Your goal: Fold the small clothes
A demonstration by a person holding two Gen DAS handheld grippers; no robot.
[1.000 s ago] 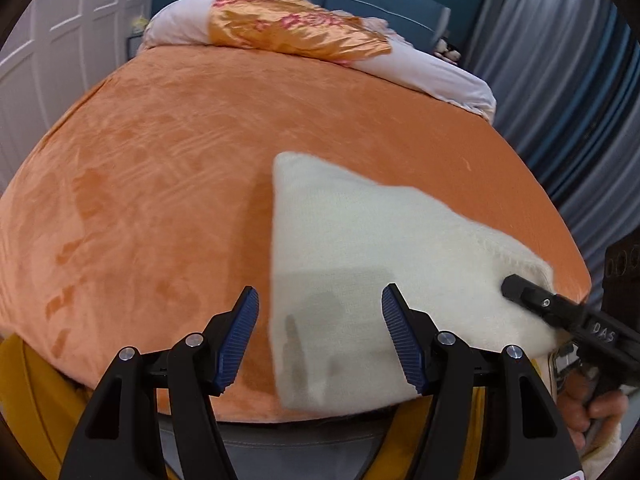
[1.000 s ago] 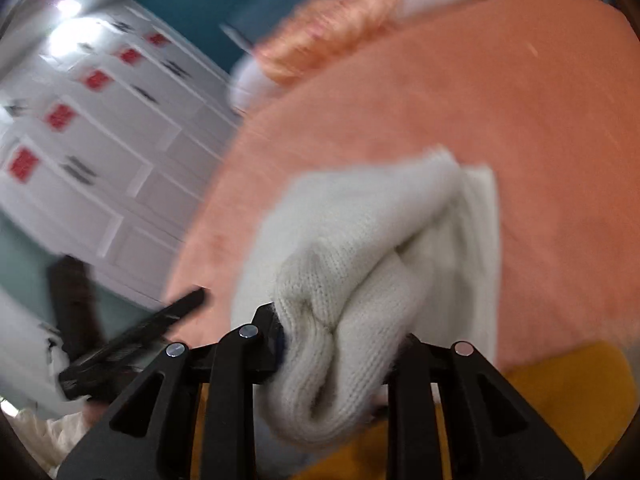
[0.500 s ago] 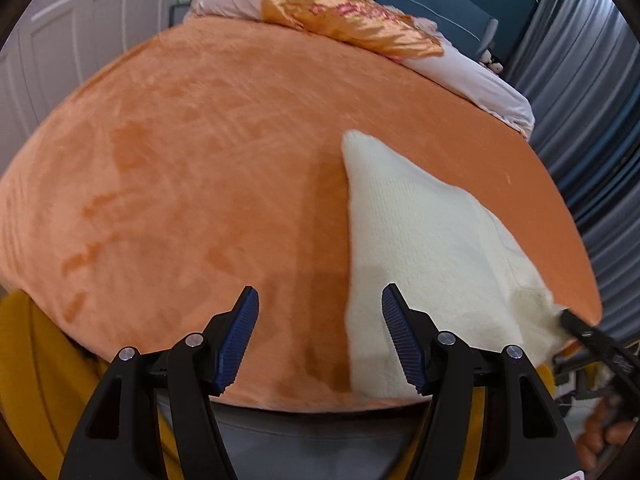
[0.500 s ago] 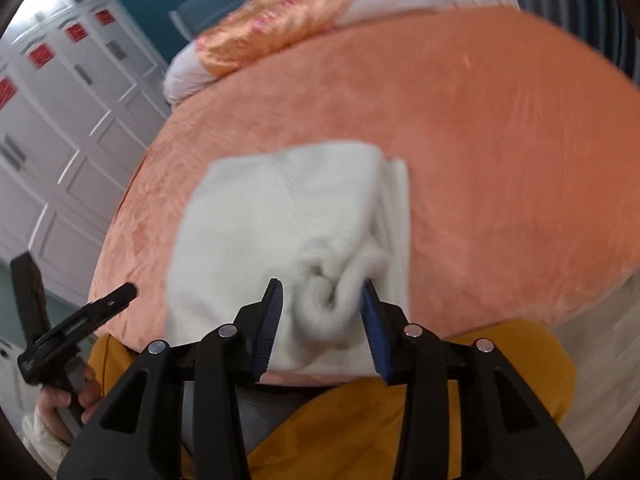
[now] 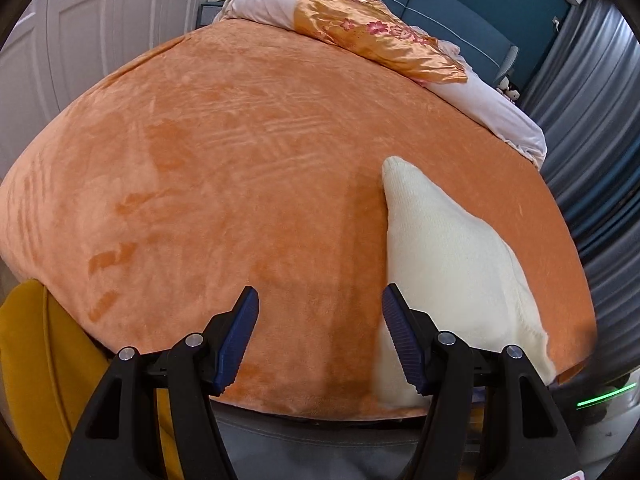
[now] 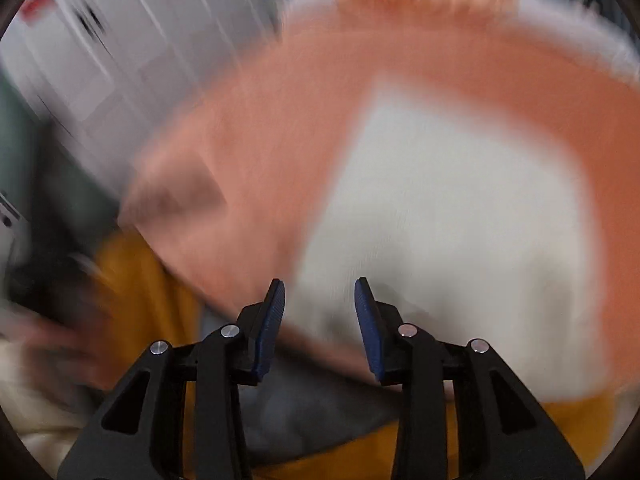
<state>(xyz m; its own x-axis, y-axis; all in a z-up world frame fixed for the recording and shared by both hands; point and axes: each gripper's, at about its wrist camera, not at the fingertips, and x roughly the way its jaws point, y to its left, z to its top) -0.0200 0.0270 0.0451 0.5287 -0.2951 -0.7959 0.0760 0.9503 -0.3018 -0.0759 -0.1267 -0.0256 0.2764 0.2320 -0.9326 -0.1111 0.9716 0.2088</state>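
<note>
A cream knitted garment [image 5: 444, 264] lies folded flat on the orange bed cover [image 5: 240, 168], near the bed's front right edge. My left gripper [image 5: 320, 320] is open and empty, hovering over the bare cover just left of the garment. In the blurred right wrist view the garment [image 6: 452, 208] lies ahead on the cover. My right gripper [image 6: 320, 312] is open and empty, just off the garment's near edge.
A rolled white quilt with an orange floral satin panel [image 5: 372, 36] lies at the head of the bed. White wardrobe doors [image 5: 80, 20] stand to the left, grey curtains [image 5: 592, 128] to the right. Yellow cloth [image 5: 28, 360] sits below the bed's front edge.
My right gripper has let go of the bunched garment edge and opened, pulling back and swinging fast. My left gripper has shifted left, away from the garment, staying open.
</note>
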